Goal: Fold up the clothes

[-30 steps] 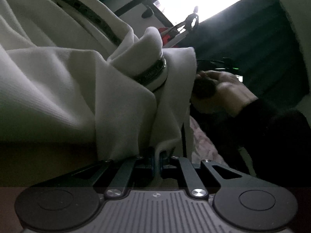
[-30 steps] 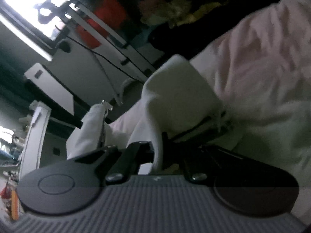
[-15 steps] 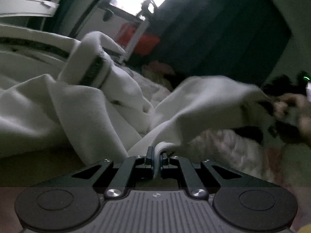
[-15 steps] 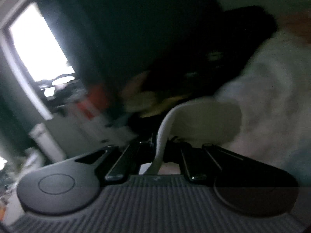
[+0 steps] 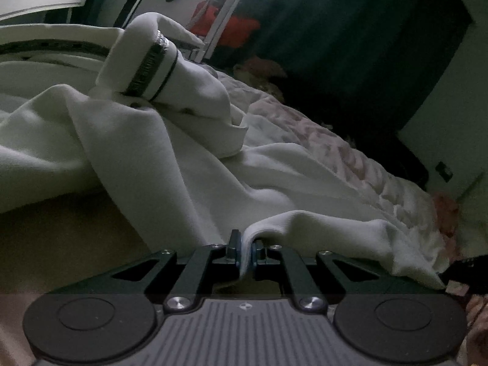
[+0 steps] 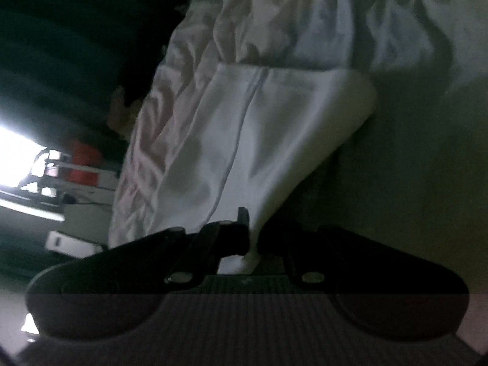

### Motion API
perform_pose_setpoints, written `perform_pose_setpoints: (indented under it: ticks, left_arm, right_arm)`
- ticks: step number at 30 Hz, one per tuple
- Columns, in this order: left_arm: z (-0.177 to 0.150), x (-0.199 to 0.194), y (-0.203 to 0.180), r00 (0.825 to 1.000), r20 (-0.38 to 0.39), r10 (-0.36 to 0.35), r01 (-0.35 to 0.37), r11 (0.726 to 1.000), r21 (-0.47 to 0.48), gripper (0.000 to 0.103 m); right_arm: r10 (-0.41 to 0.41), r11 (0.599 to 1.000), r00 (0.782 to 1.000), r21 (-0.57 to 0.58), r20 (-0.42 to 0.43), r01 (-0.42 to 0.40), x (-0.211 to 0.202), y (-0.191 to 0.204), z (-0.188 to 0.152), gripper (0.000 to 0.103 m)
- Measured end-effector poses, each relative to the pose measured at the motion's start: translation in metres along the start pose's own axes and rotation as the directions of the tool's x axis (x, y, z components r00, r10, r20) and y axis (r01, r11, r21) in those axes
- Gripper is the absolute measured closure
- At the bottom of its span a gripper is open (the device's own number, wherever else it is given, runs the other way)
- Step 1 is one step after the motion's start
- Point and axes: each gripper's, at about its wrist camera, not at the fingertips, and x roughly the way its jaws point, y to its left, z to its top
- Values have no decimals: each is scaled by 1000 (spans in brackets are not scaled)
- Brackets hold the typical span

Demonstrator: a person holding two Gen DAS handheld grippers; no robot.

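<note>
The white garment [image 5: 158, 152] lies spread and rumpled across the bed [image 5: 350, 158], and by the look of it the folding is only at its start. In the left wrist view the body of the cloth runs in loose ridges from the left edge toward the middle, with a ribbed cuff [image 5: 146, 64] bearing a dark band standing up in a hump near the far side; no clean folded edge shows anywhere.

The left gripper [image 5: 246, 248] has its jaws closed almost fully on a thin edge of this cloth, which bends up out of the pinch and trails off to the right over the pink quilted cover. The right gripper [image 6: 253, 238] holds another edge of the same white fabric [image 6: 244, 140]: its jaws are just beginning to part, yet the cloth is still between them and appears pinched (the view is dim and somewhat blurred, so I judge this cautiously). From that pinch the fabric stretches away as a flat panel with a seam down it, ending in a straight hem [image 6: 292, 70] lying on the bedcover.

So two edges are held and one panel is drawn fairly smooth. What is left, as I judge it, is nearly all: flattening the bunched body, tucking in the sleeve, and making the folds themselves.
</note>
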Motion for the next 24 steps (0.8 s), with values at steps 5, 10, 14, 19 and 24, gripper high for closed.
perform_pose_setpoints:
  ticks: [5, 10, 14, 19, 24]
  left_arm:
    - [5, -2, -6, 1000, 23, 7, -7, 1000, 13, 96]
    - [5, 3, -6, 1000, 24, 18, -18, 1000, -4, 96]
    - [6, 2, -3, 1000, 20, 20, -19, 1000, -24, 96]
    - [6, 2, 0, 1000, 14, 16, -15, 999, -48, 96]
    - [6, 1, 2, 1000, 20, 4, -3, 998, -68, 96]
  right_arm:
    - [81, 987, 996, 144, -24, -77, 4, -10, 4, 60]
    - [88, 962, 996, 256, 19, -90, 4, -31, 14, 59]
    - [91, 946, 994, 306, 58, -104, 11, -45, 26, 60]
    - [72, 954, 993, 285, 88, -95, 19, -48, 37, 78]
    - [101, 971, 986, 204, 130, -126, 24, -39, 52, 91]
